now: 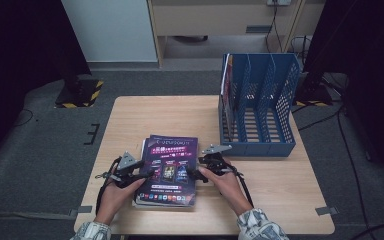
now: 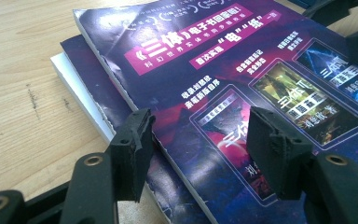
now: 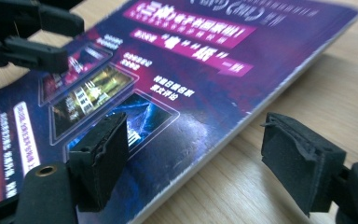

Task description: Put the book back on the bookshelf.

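Two open tools astride magazine edges

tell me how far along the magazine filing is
Done: one magazine already stands in the rack's left slot. In hand: the left gripper and right gripper straddle the top magazine's opposite edges, jaws open, no grip yet. Left: lifting it, plus the stack underneath.

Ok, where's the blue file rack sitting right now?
In the high view the blue file rack stands at the table's far right, beyond the right gripper and the purple magazines.
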A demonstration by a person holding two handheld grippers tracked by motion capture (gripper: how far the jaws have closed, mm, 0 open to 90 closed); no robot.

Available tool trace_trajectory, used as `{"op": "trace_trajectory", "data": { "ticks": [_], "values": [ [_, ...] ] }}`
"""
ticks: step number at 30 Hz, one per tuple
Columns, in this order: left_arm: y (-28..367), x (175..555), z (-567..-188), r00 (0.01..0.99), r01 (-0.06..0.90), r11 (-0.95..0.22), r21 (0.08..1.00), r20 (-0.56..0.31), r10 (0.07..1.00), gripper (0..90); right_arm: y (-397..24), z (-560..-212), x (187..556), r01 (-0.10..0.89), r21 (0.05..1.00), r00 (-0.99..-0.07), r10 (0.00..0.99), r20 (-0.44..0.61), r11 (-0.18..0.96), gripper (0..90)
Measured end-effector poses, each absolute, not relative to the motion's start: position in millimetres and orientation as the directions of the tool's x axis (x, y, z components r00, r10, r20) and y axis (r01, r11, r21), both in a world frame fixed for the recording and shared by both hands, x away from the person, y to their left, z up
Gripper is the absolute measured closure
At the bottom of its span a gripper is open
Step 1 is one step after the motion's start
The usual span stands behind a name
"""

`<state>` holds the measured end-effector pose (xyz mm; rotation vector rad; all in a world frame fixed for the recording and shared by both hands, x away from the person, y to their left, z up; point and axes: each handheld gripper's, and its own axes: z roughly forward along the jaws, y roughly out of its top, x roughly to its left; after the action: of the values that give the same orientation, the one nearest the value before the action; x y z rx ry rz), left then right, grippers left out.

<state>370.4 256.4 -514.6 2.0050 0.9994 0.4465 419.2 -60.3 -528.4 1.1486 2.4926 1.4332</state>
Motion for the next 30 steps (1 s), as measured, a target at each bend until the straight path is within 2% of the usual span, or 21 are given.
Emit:
{"op": "trace_trajectory", "data": {
  "ticks": [3, 6, 8, 14, 21, 24, 30],
  "values": [
    [255, 370, -514, 0.616, 0.491, -0.337, 0.803, -0.047, 0.786, 40.3, -57, -530, 424, 0.593, 0.75, -0.714, 0.621, 0.324, 0.291, 18.0],
    [256, 370, -514, 0.613, 0.496, -0.331, 0.803, -0.054, 0.788, 40.1, -54, -534, 428, 0.634, 0.726, -0.699, 0.598, 0.393, 0.264, 19.3],
    [256, 370, -515, 0.613, 0.493, -0.332, 0.805, -0.051, 0.788, 40.2, -51, -534, 428, 0.643, 0.719, -0.694, 0.597, 0.402, 0.263, 19.1],
    [257, 371, -515, 0.61, 0.498, -0.325, 0.804, -0.058, 0.791, 39.1, -46, -515, 422, 0.573, 0.764, -0.725, 0.619, 0.303, 0.297, 22.1],
    [259, 372, -515, 0.606, 0.505, -0.319, 0.802, -0.067, 0.793, 38.9, -29, -492, 427, 0.547, 0.783, -0.759, 0.571, 0.314, 0.296, 22.1],
    [260, 372, -516, 0.61, 0.504, -0.316, 0.804, -0.071, 0.79, 38.9, -17, -487, 434, 0.54, 0.775, -0.772, 0.56, 0.3, 0.329, 22.2],
    [261, 372, -516, 0.609, 0.504, -0.309, 0.807, -0.077, 0.789, 38.9, 5, -474, 445, 0.553, 0.761, -0.754, 0.594, 0.282, 0.34, 18.8]
  ]
}}
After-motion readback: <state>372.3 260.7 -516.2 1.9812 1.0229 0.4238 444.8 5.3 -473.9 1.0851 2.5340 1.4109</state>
